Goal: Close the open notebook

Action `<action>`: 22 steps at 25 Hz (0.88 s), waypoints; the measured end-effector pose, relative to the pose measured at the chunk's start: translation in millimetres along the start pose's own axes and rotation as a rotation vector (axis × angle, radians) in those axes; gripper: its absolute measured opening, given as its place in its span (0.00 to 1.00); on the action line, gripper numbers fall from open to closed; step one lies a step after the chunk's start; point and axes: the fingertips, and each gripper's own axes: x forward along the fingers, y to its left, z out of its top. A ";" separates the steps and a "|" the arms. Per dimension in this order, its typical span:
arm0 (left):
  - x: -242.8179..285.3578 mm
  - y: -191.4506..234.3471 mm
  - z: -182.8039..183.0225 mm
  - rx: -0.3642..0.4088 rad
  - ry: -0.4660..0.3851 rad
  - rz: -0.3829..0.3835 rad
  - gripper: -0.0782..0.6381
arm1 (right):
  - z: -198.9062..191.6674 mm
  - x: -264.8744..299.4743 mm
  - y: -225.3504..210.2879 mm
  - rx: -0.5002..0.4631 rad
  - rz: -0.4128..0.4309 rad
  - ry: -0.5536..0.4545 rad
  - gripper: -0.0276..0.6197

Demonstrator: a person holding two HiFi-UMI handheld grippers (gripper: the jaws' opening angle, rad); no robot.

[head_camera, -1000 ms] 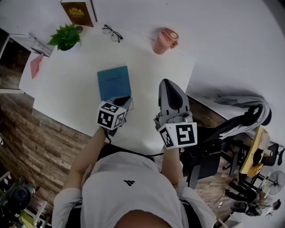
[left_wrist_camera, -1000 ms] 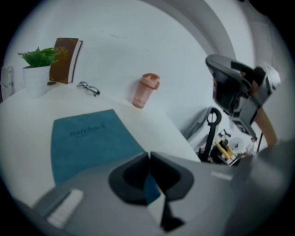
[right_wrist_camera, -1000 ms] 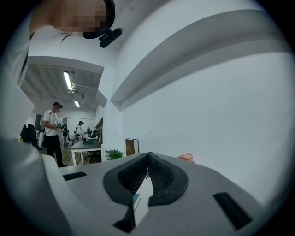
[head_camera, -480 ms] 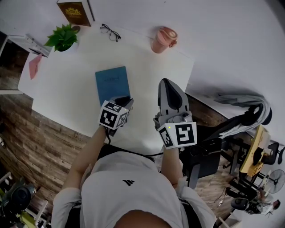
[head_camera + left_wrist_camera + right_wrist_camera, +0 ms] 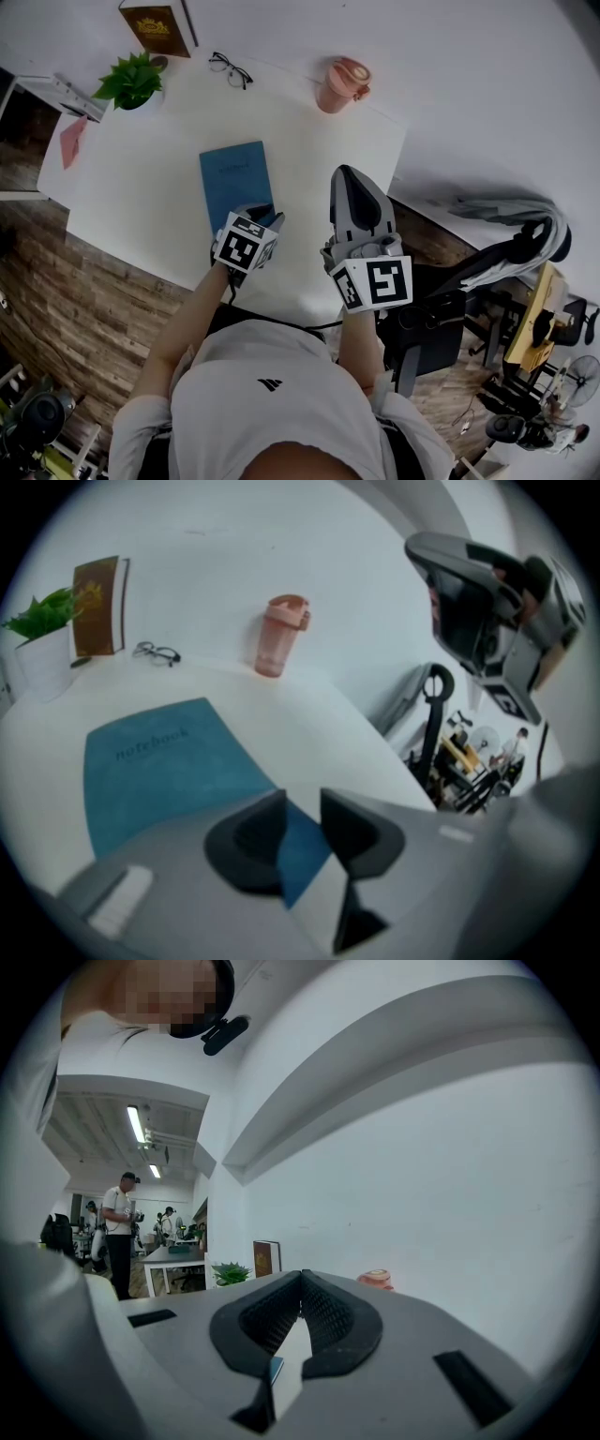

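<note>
1. Teal notebook [image 5: 234, 178] lies closed and flat on the white surface [image 5: 141, 197], cover up, near the middle of it.
2. Left gripper [image 5: 265, 217] tilts down over the notebook's near right corner. Jaws apart and opening; the corner shows in the gap between them, pads not pressing on it.
3. Right gripper [image 5: 349, 176] is held about level, just right of the notebook, well clear of it. Jaws closed tip to tip, nothing held.
4. Far edge of the surface: potted plant [image 5: 131, 80], glasses [image 5: 230, 68], pink cup [image 5: 345, 82]. Brown book [image 5: 159, 28] stands against the wall.
</note>
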 end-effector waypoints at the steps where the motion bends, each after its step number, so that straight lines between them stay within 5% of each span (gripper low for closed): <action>1: -0.4 0.6 0.3 0.001 -0.003 0.004 0.27 | 0.1 0.0 1.1 -0.002 0.002 0.000 0.03; 6: -9.9 4.8 2.5 -0.001 -0.051 0.022 0.13 | 1.6 -1.0 7.4 -0.011 0.012 0.002 0.03; 22: -81.6 10.4 24.4 -0.018 -0.300 0.083 0.12 | 11.5 -12.4 42.0 -0.057 0.048 -0.011 0.03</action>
